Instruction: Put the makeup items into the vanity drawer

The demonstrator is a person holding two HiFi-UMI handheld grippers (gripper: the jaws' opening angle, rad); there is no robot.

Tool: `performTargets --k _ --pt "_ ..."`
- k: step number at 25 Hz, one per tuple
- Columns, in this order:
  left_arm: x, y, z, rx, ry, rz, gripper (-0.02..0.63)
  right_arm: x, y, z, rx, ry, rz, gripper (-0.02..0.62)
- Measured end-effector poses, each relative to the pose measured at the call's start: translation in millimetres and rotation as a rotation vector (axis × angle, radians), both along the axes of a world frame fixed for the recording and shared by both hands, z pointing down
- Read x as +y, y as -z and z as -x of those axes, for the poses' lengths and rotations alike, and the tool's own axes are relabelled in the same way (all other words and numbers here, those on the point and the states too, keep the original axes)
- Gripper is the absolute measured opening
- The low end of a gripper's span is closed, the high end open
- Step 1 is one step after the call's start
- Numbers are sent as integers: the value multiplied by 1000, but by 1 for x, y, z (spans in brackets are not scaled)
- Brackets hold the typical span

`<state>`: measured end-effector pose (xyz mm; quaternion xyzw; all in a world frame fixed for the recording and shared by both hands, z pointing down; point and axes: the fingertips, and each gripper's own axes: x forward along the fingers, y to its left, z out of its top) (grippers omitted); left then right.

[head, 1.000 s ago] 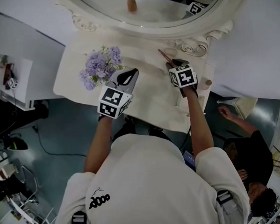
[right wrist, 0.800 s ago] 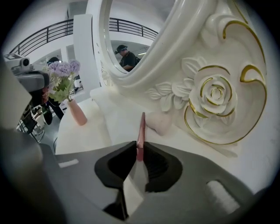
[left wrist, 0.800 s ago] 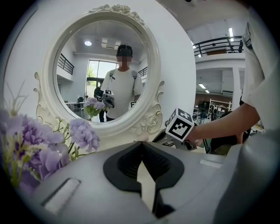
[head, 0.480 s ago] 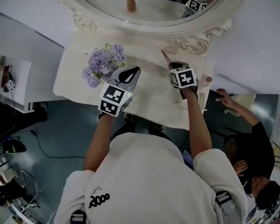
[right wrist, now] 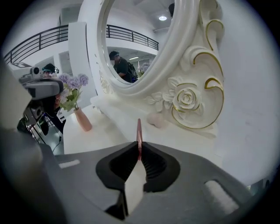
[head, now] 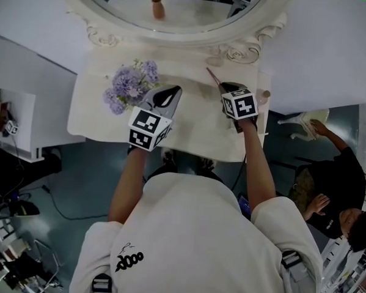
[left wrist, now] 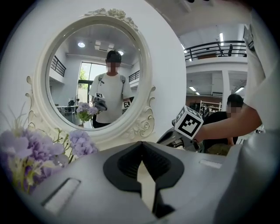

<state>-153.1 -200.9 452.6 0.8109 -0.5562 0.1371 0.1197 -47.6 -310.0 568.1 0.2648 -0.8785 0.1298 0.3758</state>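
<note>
Right jaws: your right gripper (right wrist: 139, 146) has just been closing. It now stands narrow and is pinched on a thin pinkish-brown makeup stick (right wrist: 138, 128), which is caught right at the jaw tips.

Stick axis: it runs straight on from the jaws, along the line the gripper points. Its free end aims at the carved rose on the mirror frame (right wrist: 188, 98). From the head view the stick (head: 212, 75) slants up and to the left, away from you and out past the right gripper (head: 228, 87). Almost its whole length leads ahead of the grip.

Left jaws: your left gripper (left wrist: 141, 143) has its tips together with nothing between them. It hangs over the middle of the worktop (head: 196, 134), just right of the purple flowers (head: 130, 85) and well apart from the stick.

Still out: a small pink puff (right wrist: 156, 119) lies on the worktop at the foot of the mirror, just beyond the stick's tip.

Drawer: no view shows it. It is likely under the near edge of the worktop, on your side.

Judgement: the stick points the opposite way from where it must go. Draw the right hand back toward you and mind the long leading end near the frame. The left gripper is free and nearer the middle of the front edge, so use it to open the drawer.
</note>
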Motion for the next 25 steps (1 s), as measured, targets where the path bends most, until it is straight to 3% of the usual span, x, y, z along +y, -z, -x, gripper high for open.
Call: performTargets --k 5,8,12,19,25 --pt "-2 6 -16 -6 -59 -3 18 16 37 -30 -51 -55 -40 29" --pt "-8 4 -21 -18 -40 15 18 27 50 -59 -71 -103 -55 29" --pt "-22 -5 -42 33 -43 67 18 38 56 -103 -80 -202 -58 29" --pt "-33 -15 -110 72 -197 76 18 54 39 -166 -62 -300 -13 31" --pt "-38 -33 -134 62 -237 119 18 66 7 -194 -8 -308 55 31"
